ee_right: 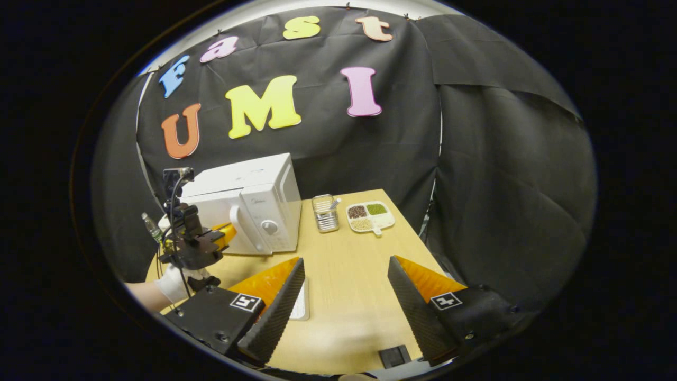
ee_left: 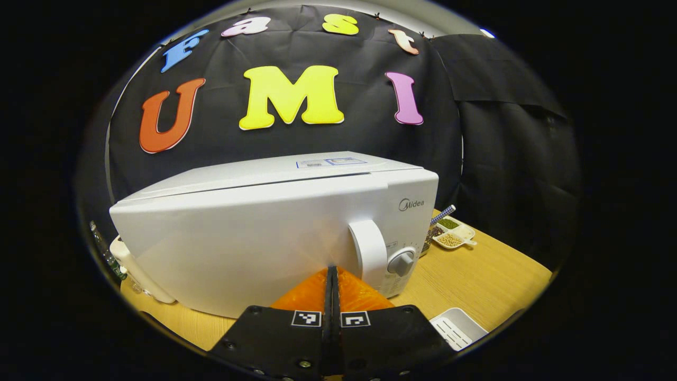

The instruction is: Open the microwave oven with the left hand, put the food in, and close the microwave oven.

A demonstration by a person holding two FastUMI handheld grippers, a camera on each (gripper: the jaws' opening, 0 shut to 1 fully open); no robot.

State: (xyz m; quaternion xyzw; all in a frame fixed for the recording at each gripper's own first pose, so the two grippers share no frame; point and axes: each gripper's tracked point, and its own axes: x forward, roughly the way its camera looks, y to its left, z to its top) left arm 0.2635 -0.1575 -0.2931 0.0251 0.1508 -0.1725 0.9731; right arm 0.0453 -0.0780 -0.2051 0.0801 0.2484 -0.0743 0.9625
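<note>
The white microwave (ee_left: pixel 254 238) stands on the wooden table (ee_left: pixel 476 280) with its door closed. Its curved handle (ee_left: pixel 370 254) and round knob (ee_left: pixel 402 262) sit at the door's right side. My left gripper (ee_left: pixel 331 270) is shut with nothing between its fingers, its tips close to the door just left of the handle. In the right gripper view a gloved hand (ee_right: pixel 174 283) holds that left gripper (ee_right: pixel 225 235) against the microwave (ee_right: pixel 248 201) front. My right gripper (ee_right: pixel 346 259) hangs open and empty over the table. A white tray (ee_left: pixel 455 328) lies near the table's front.
A divided dish of beans (ee_right: pixel 370 216) and a clear container with utensils (ee_right: pixel 325 212) stand right of the microwave at the back. A bottle (ee_right: pixel 153 227) and a white jug (ee_left: pixel 132 264) stand left of it. A small black object (ee_right: pixel 394 355) lies at the front edge.
</note>
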